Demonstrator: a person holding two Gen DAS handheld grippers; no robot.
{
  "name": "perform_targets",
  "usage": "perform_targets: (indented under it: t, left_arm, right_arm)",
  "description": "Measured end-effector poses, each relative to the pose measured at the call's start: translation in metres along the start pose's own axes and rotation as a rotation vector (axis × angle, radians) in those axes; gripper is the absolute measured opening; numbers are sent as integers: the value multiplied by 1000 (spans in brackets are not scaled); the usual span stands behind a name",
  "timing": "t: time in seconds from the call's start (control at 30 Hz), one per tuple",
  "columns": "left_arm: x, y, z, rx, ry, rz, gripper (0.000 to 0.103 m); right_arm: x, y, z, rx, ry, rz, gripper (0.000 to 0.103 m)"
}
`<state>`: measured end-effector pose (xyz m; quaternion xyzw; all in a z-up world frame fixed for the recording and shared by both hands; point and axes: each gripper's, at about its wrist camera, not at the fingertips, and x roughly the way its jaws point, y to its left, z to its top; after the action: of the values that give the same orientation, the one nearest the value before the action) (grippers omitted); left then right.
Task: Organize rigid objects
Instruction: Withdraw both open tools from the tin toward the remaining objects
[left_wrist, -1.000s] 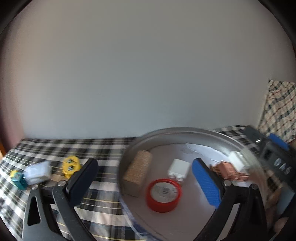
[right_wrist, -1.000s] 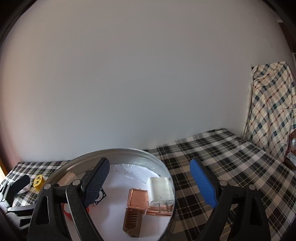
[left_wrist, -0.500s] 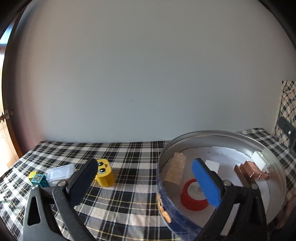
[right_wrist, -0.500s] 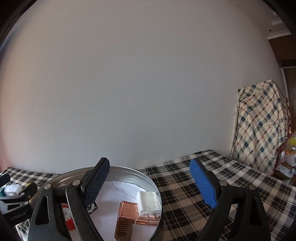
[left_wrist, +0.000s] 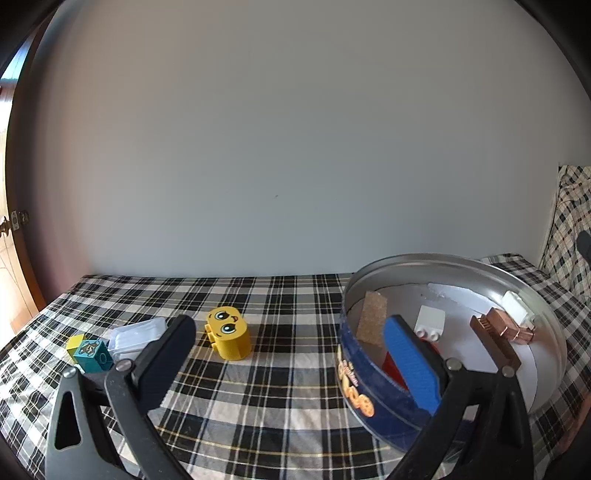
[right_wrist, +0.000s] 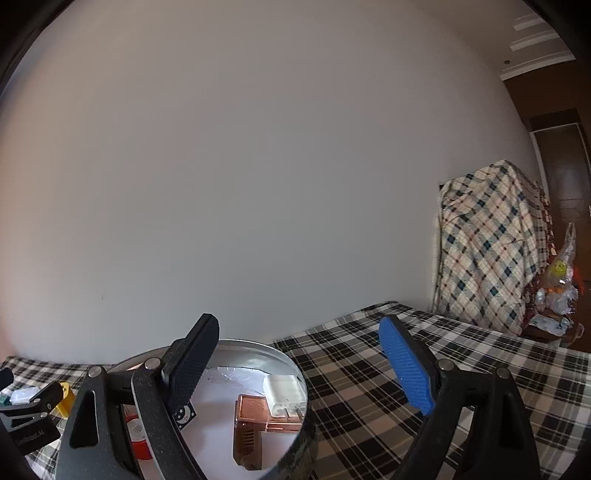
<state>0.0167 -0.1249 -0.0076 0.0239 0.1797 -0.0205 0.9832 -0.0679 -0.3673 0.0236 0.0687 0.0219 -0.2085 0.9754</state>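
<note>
Left gripper (left_wrist: 288, 354): fingers spread wide, nothing between them, black finger (left_wrist: 162, 362) toward the loose items, blue finger (left_wrist: 412, 363) overlapping the tin's near wall in view. Right gripper (right_wrist: 295, 369): fingers likewise released and empty, pointing roughly level over the tin's far side.

Task items, left wrist view: round cookie tin (left_wrist: 373, 391) sat on the plaid-covered surface (left_wrist: 280, 384), which looked like a bed. The tin held a cork block (left_wrist: 373, 317), white brick (left_wrist: 428, 321), red tape roll (left_wrist: 393, 367), copper-coloured part (left_wrist: 496, 332) and white charger (left_wrist: 517, 312). Outside it: yellow face brick (left_wrist: 229, 332) standing alone; further left a clear plastic case (left_wrist: 136, 334), teal cube (left_wrist: 92, 354) and small yellow cube (left_wrist: 75, 342), bunched together and touching or nearly so.

Risks judged from this layout:
- Yellow face brick had a rounded top; a grip high on the curve could squeeze it out of the fingers.
- Cloth was soft, so a downward finger could snag a fold and drag neighbouring items.
- The left cluster was tight; closing on one piece could knock or pinch another.
- The blue finger sat near the tin wall; a sideways sweep could shove or tip the tin.
- Both grippers worked close to the tin, so a collision during a drop-off was possible.
</note>
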Motion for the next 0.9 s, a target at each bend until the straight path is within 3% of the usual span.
perform_targets:
  t: [0.33, 0.47, 0.9]
  left_arm:
    - [-1, 27, -2, 1, 6, 14, 102]
    - [1, 42, -3, -9, 12, 23, 102]
    - [10, 126, -4, -38, 40, 113, 102]
  right_arm:
    - [-16, 21, -4, -15, 3, 3, 90]
    - [-14, 38, -10, 29, 81, 47, 90]
    - [-17, 133, -27, -84, 133, 198, 90]
